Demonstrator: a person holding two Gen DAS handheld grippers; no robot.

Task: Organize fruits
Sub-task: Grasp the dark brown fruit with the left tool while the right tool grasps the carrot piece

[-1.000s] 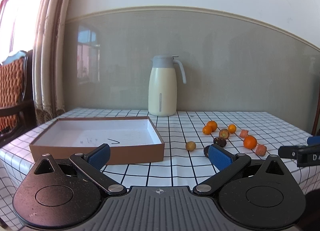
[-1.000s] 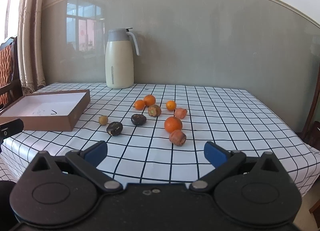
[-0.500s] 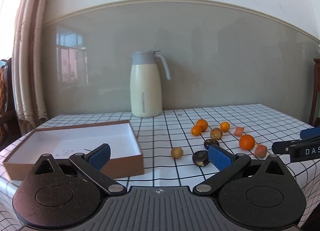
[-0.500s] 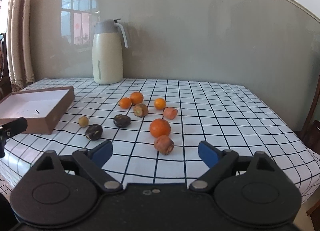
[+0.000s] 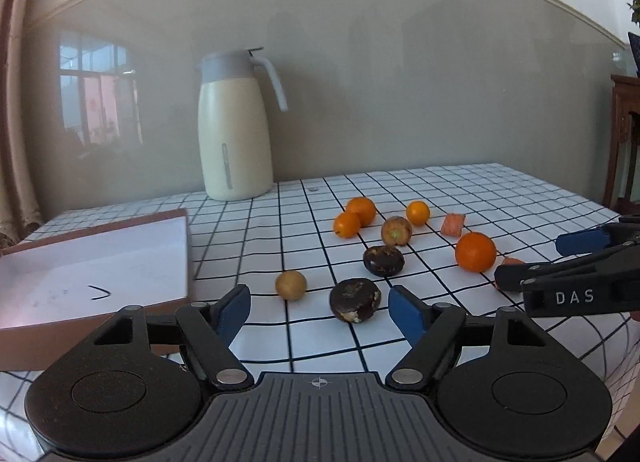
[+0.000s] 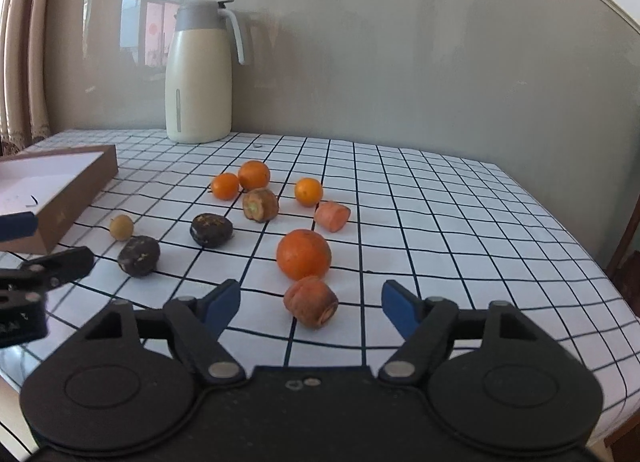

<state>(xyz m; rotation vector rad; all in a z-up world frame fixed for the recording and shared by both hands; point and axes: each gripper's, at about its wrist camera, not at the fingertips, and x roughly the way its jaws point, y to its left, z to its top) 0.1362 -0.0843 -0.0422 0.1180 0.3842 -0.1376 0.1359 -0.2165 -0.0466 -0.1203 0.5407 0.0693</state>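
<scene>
Two hand-held grippers close in on fruit scattered across a white, black-gridded tablecloth (image 6: 440, 222). The left gripper (image 5: 318, 308), its blue-padded jaws just narrowed yet apart with nothing pinched, frames a dark, wrinkled, flattish round fruit (image 5: 355, 299), which lies just ahead and slightly toward the right pad, while a small, smooth tan ball of a fruit (image 5: 291, 285) sits nearer the left pad. The right gripper (image 6: 310, 306), jaws likewise just drawn in but clear of any contact, lines up on a stubby, rough-skinned, reddish-orange chunk (image 6: 312, 301), lying almost dead centre between the pads, its cut end facing the lens and to the right. By this reading, each hand is nearest its own target and the coming move is a short push forward and down before the pads close.

Directly behind the chunk, and seemingly touching it, rests a large, matte orange sphere (image 6: 303, 254). Farther back lie a second dark wrinkled fruit (image 6: 211, 230), a brownish lump with a pale cut face (image 6: 260, 204), a pink-orange wedge (image 6: 332, 215) and three small glossy oranges (image 6: 309, 191).

To the left, a shallow brown cardboard box with a white floor (image 5: 152, 304) stands empty, the likely destination. A cream jug with a grey lid (image 6: 199, 72) stands against the far wall.
</scene>
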